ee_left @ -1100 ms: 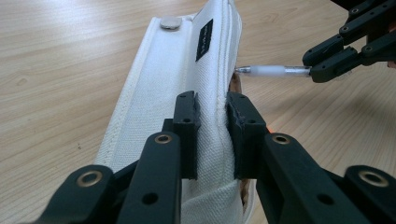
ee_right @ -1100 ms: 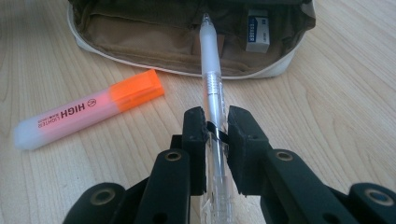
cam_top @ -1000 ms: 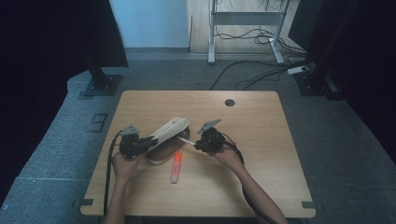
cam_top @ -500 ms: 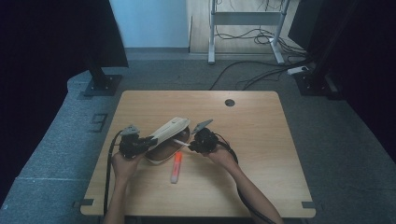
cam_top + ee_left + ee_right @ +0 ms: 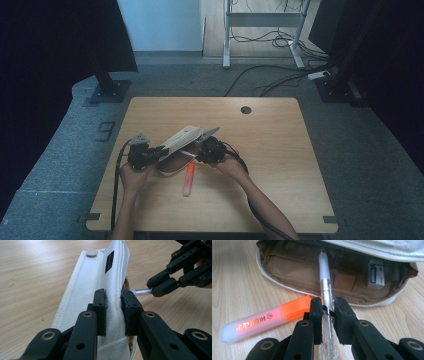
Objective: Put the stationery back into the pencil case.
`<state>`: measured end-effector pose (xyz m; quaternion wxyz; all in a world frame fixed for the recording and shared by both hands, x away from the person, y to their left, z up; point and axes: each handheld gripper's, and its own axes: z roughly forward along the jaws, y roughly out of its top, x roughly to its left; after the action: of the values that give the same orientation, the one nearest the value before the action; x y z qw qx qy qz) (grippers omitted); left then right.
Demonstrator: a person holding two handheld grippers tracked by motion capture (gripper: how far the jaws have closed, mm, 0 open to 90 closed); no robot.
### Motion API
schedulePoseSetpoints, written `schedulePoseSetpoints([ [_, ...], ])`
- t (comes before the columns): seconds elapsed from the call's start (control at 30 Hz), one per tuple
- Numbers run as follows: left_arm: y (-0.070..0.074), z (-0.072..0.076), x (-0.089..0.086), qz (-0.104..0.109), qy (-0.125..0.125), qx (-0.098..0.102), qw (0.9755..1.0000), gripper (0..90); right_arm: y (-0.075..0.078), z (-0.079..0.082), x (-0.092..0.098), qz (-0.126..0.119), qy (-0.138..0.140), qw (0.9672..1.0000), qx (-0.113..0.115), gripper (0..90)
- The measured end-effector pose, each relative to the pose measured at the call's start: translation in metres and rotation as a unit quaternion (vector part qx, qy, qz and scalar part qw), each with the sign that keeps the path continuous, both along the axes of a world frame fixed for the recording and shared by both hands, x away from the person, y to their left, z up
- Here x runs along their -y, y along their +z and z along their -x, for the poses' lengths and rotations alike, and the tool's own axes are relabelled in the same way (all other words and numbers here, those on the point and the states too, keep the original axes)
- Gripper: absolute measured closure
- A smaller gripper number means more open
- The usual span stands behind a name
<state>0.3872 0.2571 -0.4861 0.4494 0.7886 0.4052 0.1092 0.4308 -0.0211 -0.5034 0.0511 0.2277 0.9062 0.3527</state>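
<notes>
Table (image 5: 280,165) room is ample, its edges well away. Case (image 5: 100,277) lies near the middle, its flap pinched up by the left gripper (image 5: 114,312); should that slip, the mouth shuts. Right gripper (image 5: 327,312) clamps a pen (image 5: 324,282) whose tip could snag the lining or eraser (image 5: 375,273). Highlighter (image 5: 262,320) lies just beside.
</notes>
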Motion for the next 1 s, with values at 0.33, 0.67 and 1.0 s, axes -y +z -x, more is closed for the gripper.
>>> schedulePoseSetpoints([
  [0.33,-0.001,0.000,0.000,0.001,-0.001,0.000,1.0000,75.4,-0.006,-0.009,-0.019,0.012,0.004,0.9999,-0.003,76.2],
  [0.67,-0.001,0.000,0.001,0.001,-0.002,-0.001,1.0000,75.4,-0.006,-0.020,-0.029,0.014,-0.003,0.9999,0.002,76.3],
  [1.0,-0.002,0.000,0.003,0.002,-0.006,-0.001,1.0000,75.4,-0.011,-0.029,-0.037,0.009,-0.008,0.9999,0.005,76.2],
])
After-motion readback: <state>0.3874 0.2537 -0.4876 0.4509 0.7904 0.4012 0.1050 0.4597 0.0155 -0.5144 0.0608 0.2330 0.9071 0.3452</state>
